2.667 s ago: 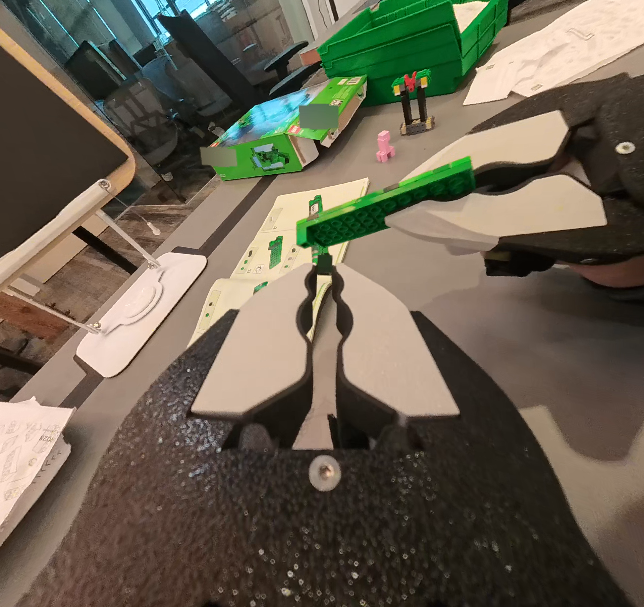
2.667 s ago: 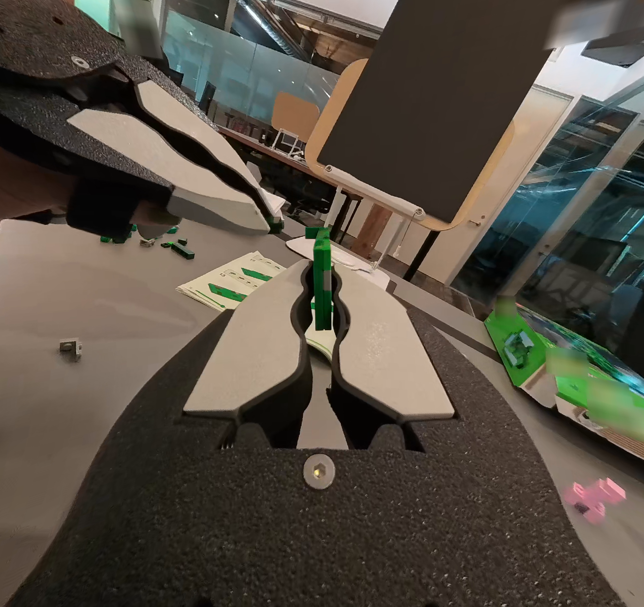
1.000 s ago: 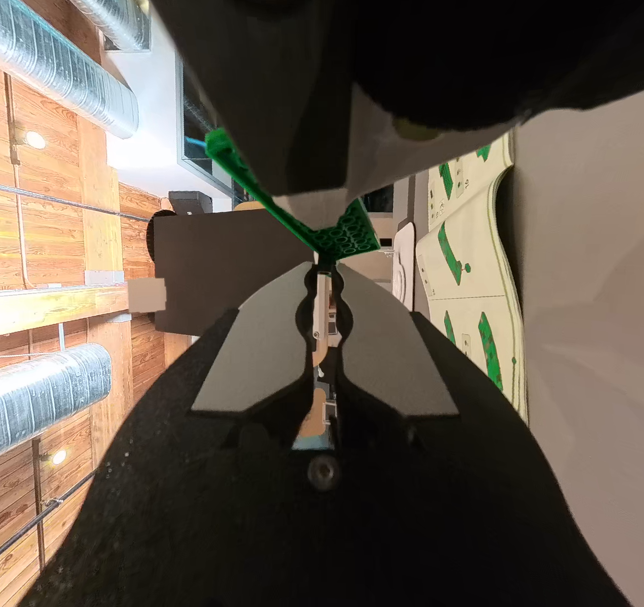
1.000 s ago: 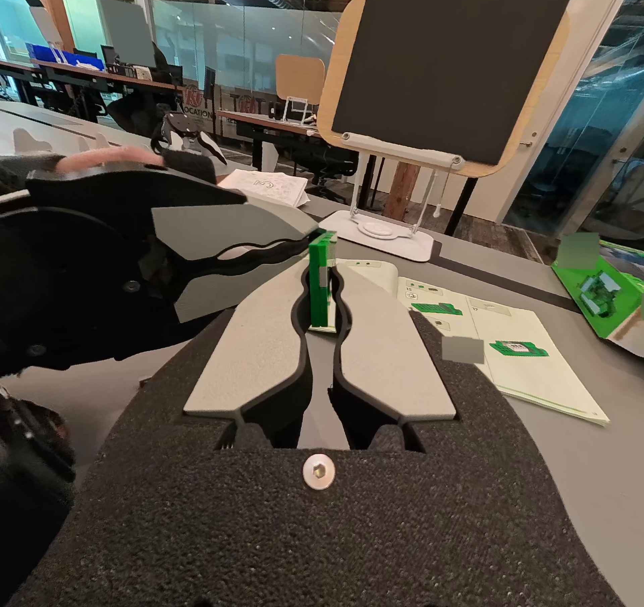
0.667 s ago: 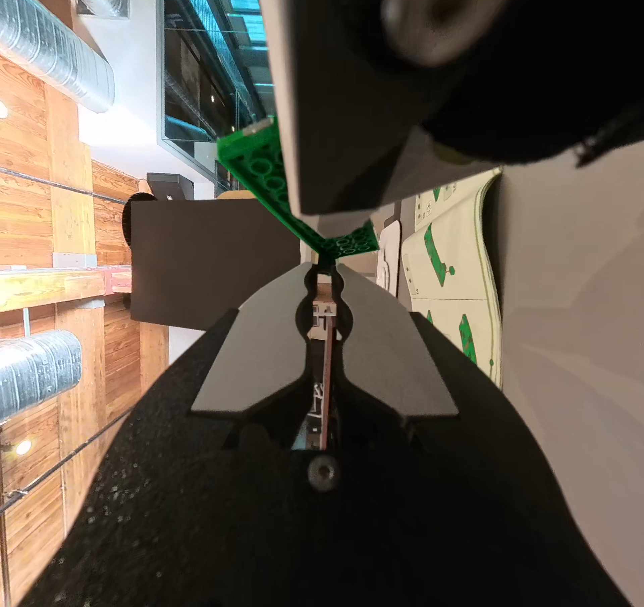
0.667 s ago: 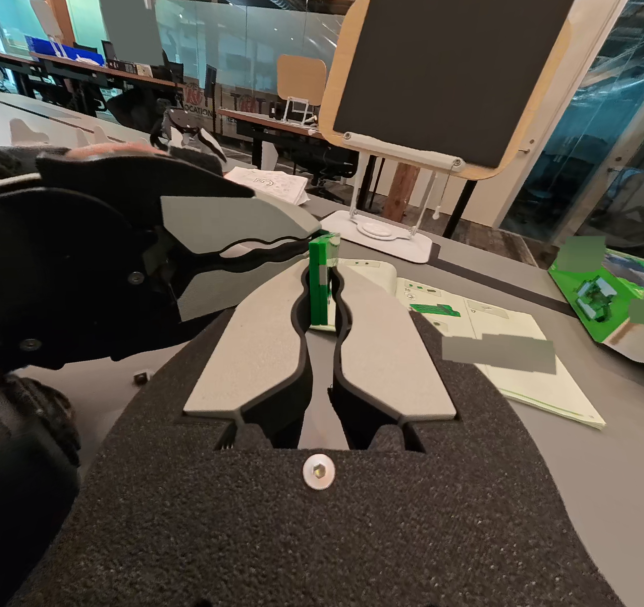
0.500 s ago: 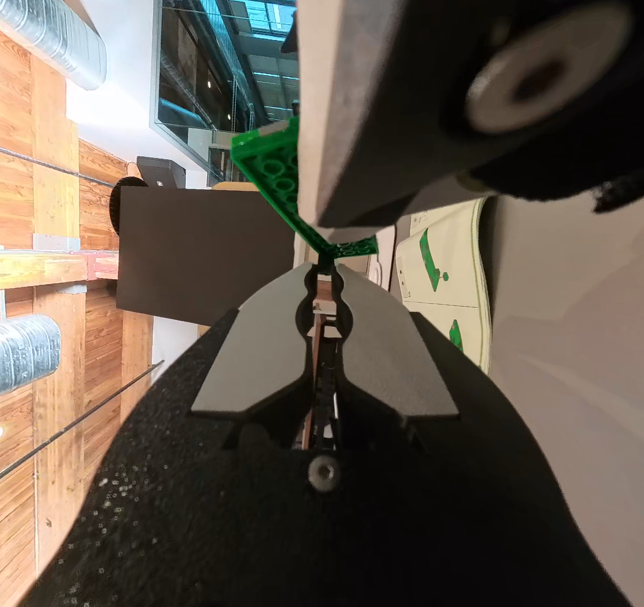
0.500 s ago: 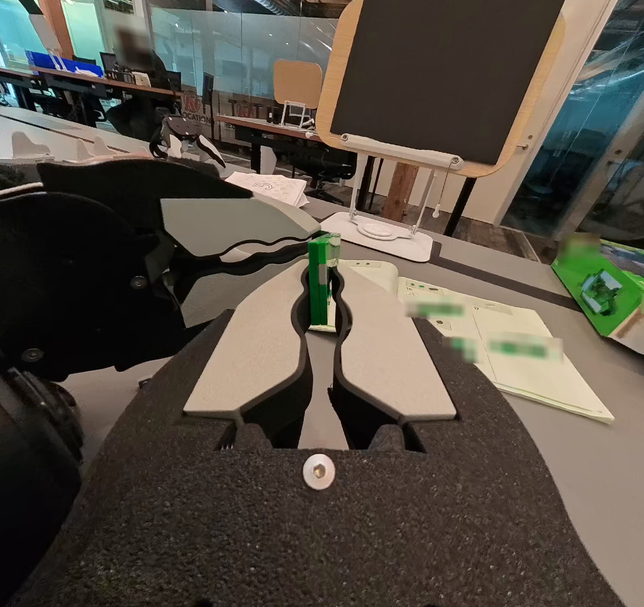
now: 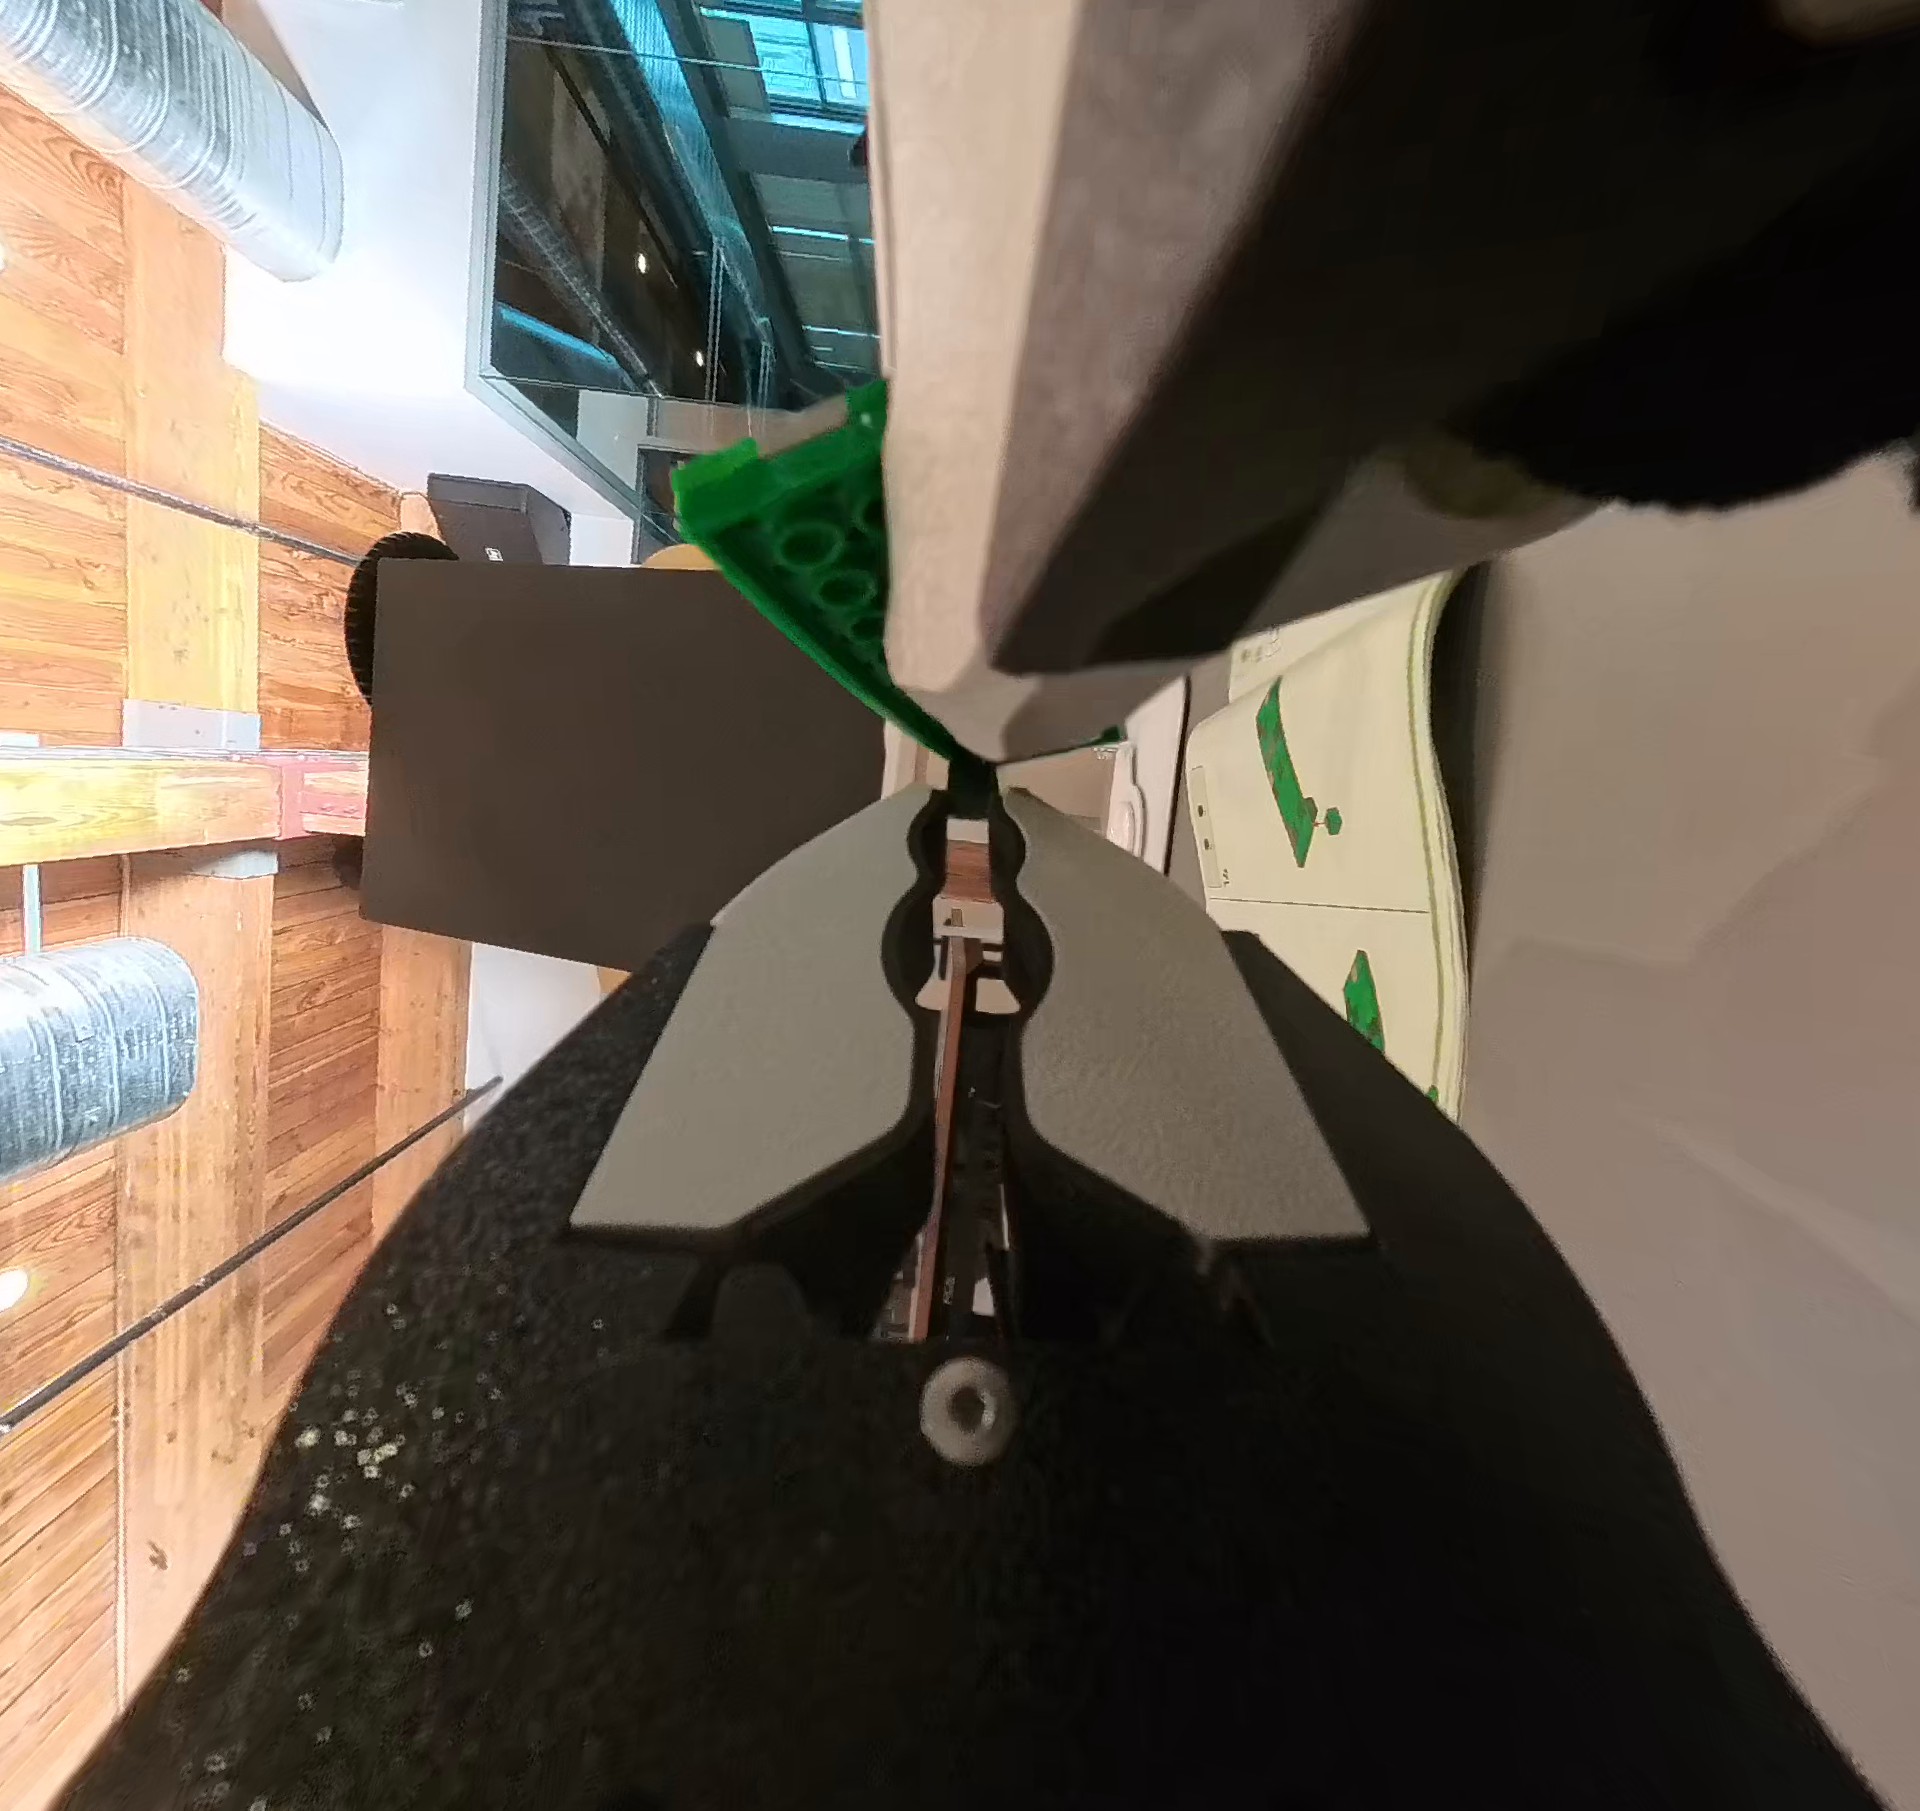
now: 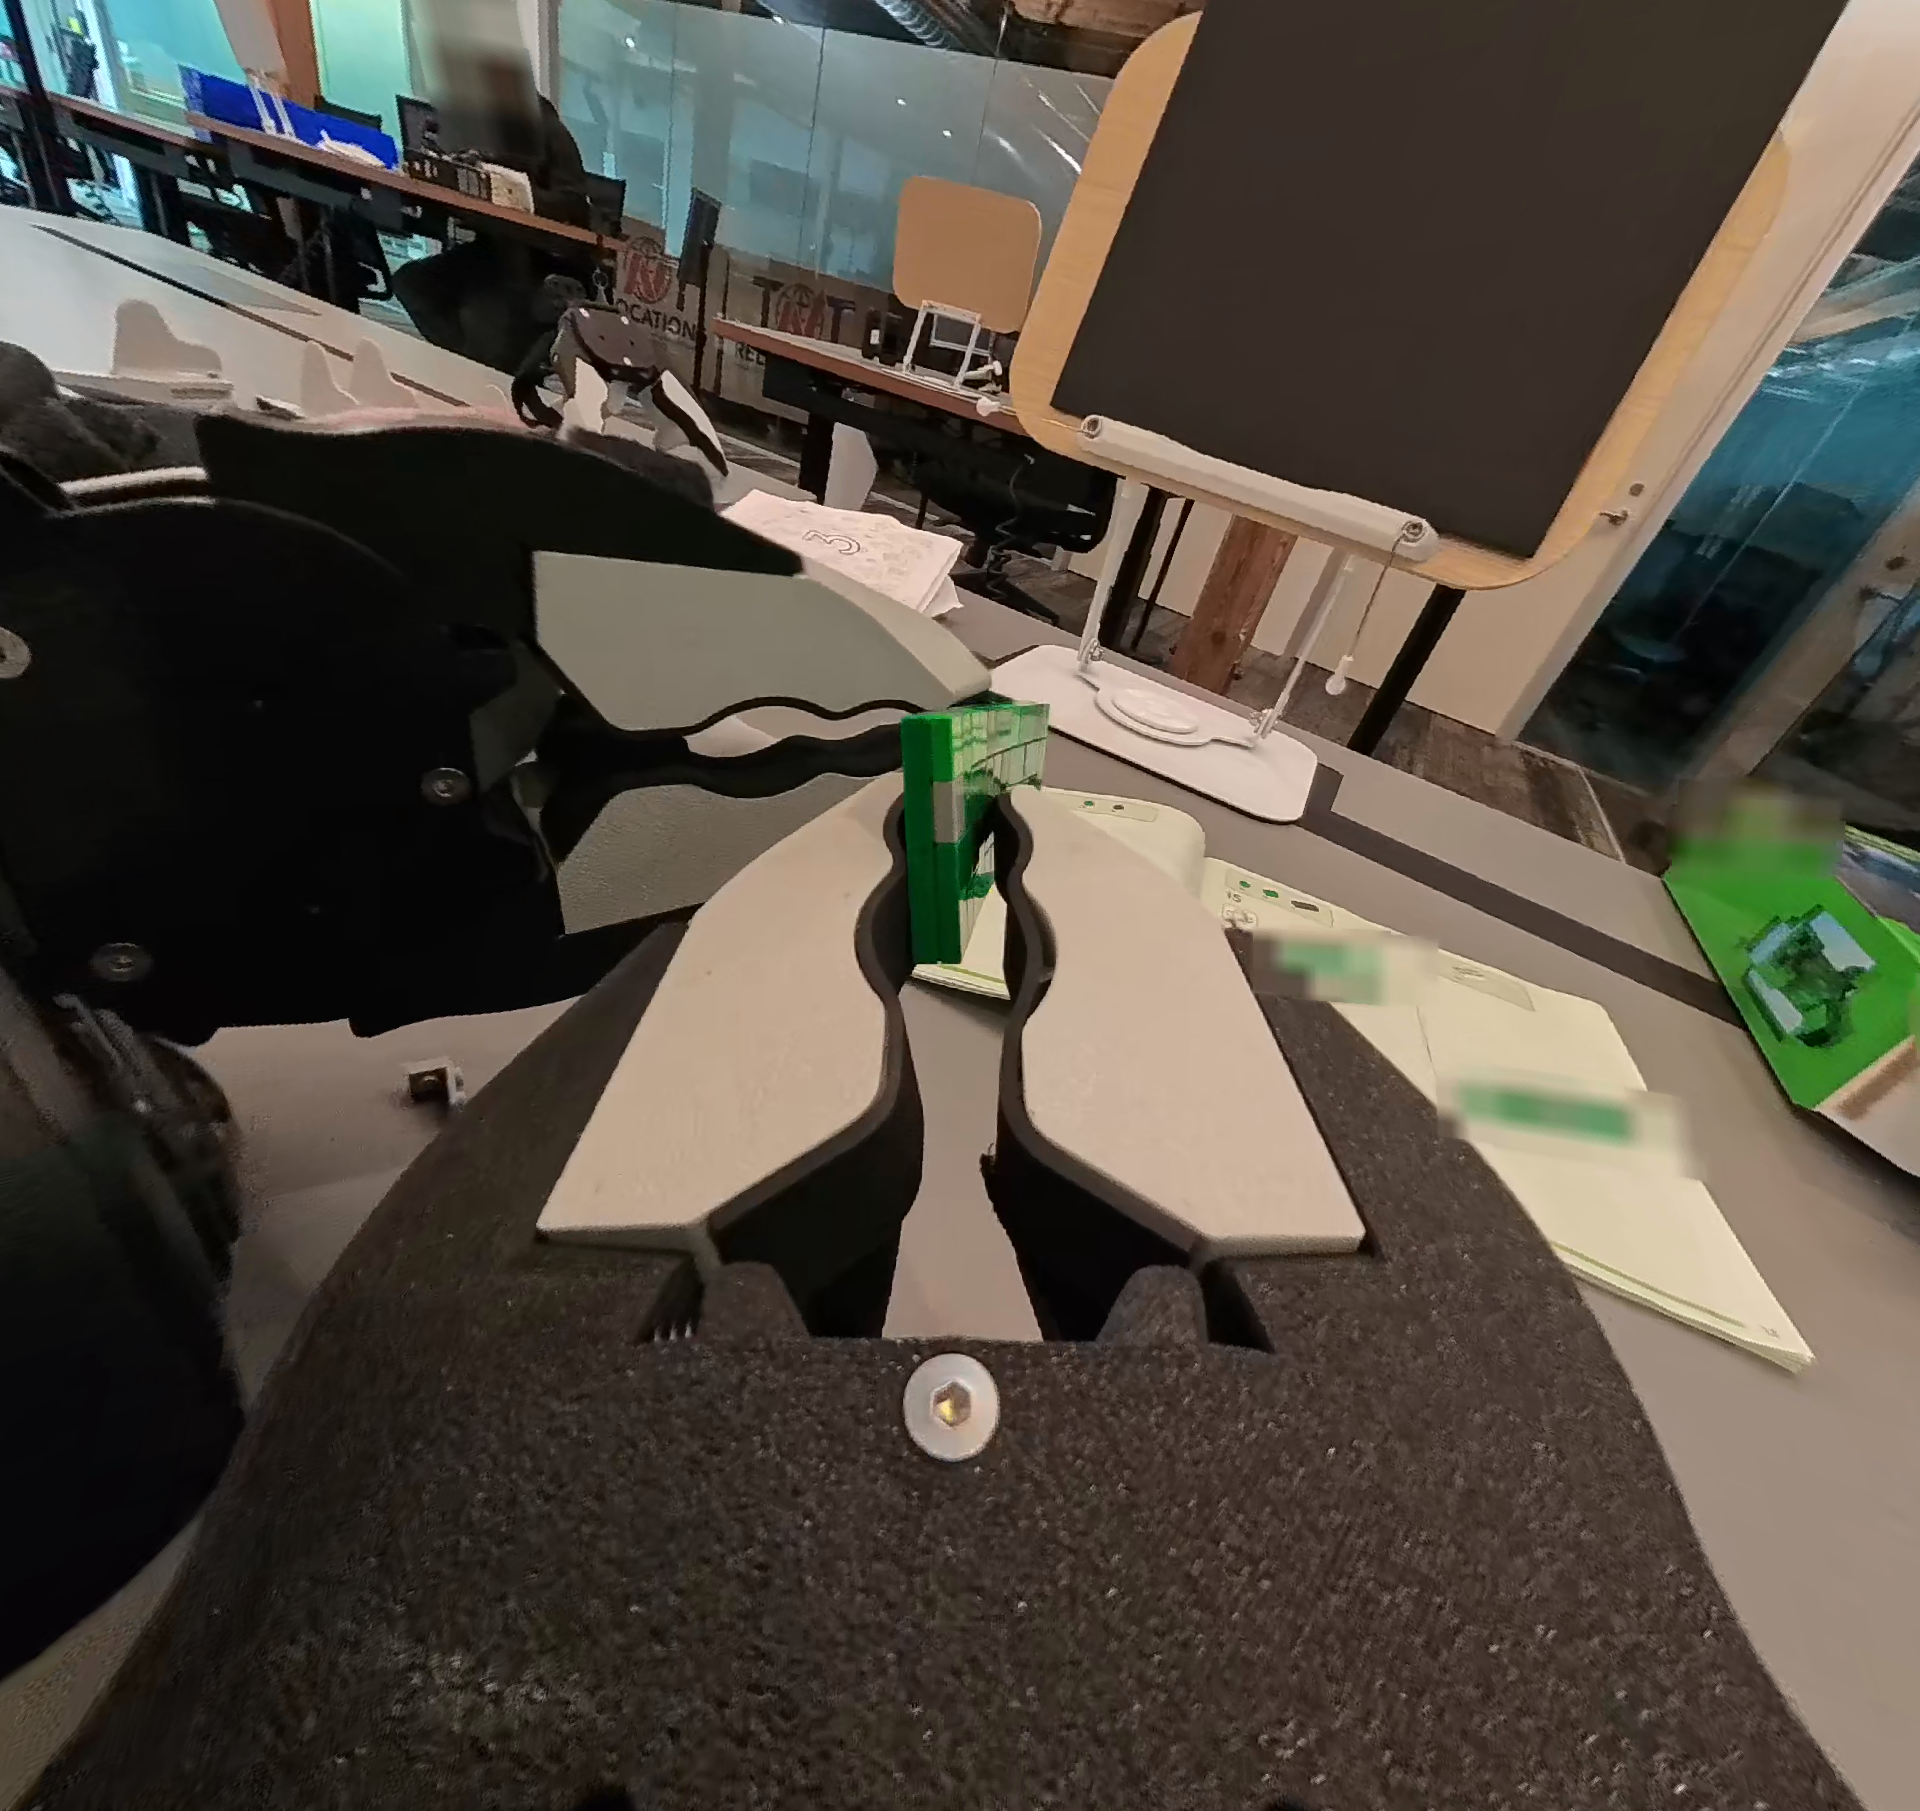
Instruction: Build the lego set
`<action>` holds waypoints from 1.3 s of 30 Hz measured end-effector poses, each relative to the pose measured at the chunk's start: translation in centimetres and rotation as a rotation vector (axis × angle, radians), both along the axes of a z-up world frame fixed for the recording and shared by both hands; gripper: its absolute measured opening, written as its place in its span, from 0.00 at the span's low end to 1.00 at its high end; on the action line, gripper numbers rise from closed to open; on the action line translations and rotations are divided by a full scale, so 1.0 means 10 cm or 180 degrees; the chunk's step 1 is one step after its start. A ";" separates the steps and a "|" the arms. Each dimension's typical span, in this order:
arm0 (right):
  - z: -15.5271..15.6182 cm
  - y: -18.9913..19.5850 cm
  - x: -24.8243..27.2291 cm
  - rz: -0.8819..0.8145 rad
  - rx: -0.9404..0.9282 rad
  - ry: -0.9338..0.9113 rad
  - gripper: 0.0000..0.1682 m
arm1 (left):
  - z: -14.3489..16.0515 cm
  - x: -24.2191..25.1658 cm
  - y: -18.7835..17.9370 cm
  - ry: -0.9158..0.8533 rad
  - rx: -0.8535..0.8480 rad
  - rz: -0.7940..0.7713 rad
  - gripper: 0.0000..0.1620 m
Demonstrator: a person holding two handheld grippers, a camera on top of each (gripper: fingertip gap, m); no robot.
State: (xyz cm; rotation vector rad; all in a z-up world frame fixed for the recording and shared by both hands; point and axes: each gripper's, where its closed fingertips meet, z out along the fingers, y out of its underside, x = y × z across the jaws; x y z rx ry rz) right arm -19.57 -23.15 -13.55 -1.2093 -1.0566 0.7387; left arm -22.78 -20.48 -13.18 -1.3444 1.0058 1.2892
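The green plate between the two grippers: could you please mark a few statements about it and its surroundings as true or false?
1. The right gripper is shut on the green plate. True.
2. The plate lies flat on the table. False: it is held on edge above it.
3. An open instruction booklet lies on the table. True.
4. The left gripper is far from the plate. False: its tips meet the plate's top edge.
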 end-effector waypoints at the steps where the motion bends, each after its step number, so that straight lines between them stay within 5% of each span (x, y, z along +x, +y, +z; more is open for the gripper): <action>1: 0.00 0.00 0.00 0.0027 -0.0032 0.0013 0.07 | 0.00 0.00 0.00 0.0001 0.0002 -0.0008 0.04; 18: -0.02 0.01 -0.01 0.0136 -0.0447 0.0192 0.08 | -0.04 -0.01 0.02 -0.0079 0.0001 0.0065 0.04; 39: -0.06 0.00 -0.02 0.0302 -0.0060 -0.0020 0.08 | -0.08 -0.02 -0.01 -0.0080 -0.0040 0.0013 0.04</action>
